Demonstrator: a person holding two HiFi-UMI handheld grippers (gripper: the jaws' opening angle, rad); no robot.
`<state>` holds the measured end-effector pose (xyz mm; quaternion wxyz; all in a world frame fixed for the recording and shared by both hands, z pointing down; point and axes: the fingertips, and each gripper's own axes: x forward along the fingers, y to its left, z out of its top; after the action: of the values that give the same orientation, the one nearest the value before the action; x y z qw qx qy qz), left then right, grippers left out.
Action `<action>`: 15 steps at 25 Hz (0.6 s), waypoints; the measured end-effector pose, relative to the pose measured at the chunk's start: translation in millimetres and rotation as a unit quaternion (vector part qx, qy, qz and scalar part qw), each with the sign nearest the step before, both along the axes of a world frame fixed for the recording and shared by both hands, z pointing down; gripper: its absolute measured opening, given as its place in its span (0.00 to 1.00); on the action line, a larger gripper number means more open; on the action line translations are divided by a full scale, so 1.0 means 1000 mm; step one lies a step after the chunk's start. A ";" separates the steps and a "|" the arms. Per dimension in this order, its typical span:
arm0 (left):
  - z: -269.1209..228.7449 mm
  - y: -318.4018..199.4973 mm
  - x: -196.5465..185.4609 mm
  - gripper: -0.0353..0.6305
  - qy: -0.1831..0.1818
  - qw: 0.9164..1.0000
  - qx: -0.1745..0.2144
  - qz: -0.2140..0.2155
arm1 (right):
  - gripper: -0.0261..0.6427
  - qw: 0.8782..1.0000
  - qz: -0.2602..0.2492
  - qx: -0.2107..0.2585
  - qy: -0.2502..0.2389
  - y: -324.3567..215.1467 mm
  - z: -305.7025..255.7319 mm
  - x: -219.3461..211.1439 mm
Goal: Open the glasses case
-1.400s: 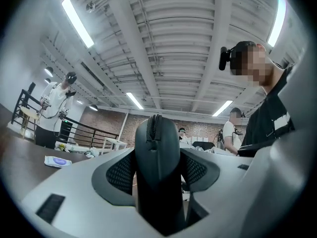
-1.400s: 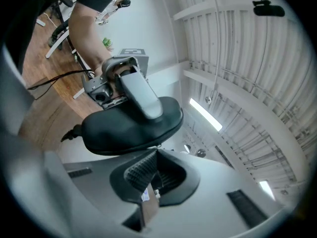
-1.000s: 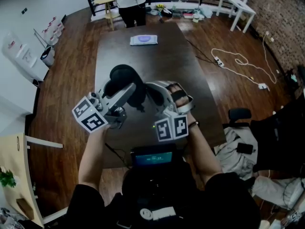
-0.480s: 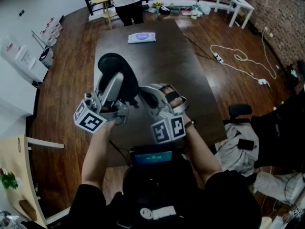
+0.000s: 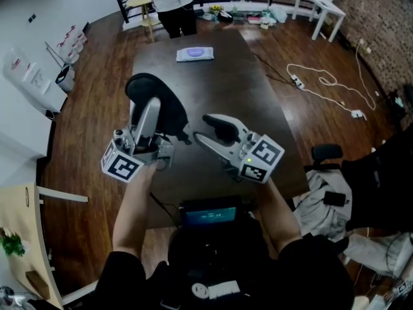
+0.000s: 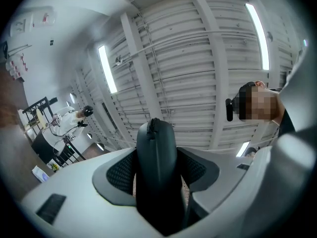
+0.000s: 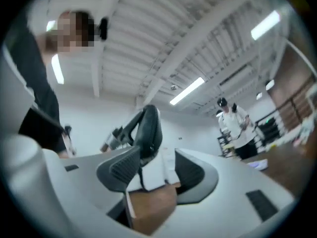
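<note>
**Desk:** Leads with what?

**Photographer:** Shows a long dark table filling mid-frame, set on a wood floor. Catches a person standing just past the table's far end. Takes in a white side table off the table's far-right corner and a white cable looped on the boards well to the table's right.

**Desk:** Anything on the table itself?

**Photographer:** Picks out a pale flat packet lying near the table's far end. Adds a small lit screen at the table's near edge, right below the camera.

**Desk:** And the action?

**Photographer:** Plays out above the table's near half. Puts the left gripper over the table's near-left part, tilted upward and clamped on the black glasses case, with a pad pressed against each side of it. Has the case lifted clear of the tabletop, standing on edge between those pads in the left gripper view.

**Desk:** Right side?

**Photographer:** Sets the right gripper over the table's near middle, tips just beside the case but off it. Finds its jaws just swung apart and standing wide, pressing on nothing. Leaves only the table's brown wood showing in the gap in the right gripper view.

**Desk:** Case open or shut?

**Photographer:** Cannot tell from any angle.
</note>
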<state>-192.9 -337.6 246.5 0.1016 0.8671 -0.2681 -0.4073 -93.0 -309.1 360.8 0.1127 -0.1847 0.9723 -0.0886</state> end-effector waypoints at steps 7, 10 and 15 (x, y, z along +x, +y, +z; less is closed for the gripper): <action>0.009 0.011 0.045 0.44 -0.015 0.998 0.005 0.055 | 0.50 0.987 -0.091 -0.076 -0.106 0.006 -0.024 -0.025; 0.018 0.014 0.051 0.44 -0.060 0.996 0.015 0.060 | 0.47 0.993 -0.074 -0.068 -0.064 0.004 -0.015 -0.026; 0.042 0.021 0.054 0.49 -0.219 0.972 0.039 0.074 | 0.46 0.992 -0.005 0.055 0.117 -0.003 -0.004 -0.003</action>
<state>-138.9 -316.6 288.4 0.0361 0.9561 -0.2024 -0.2087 -96.0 -312.6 357.0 0.0081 -0.1829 0.9830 -0.0136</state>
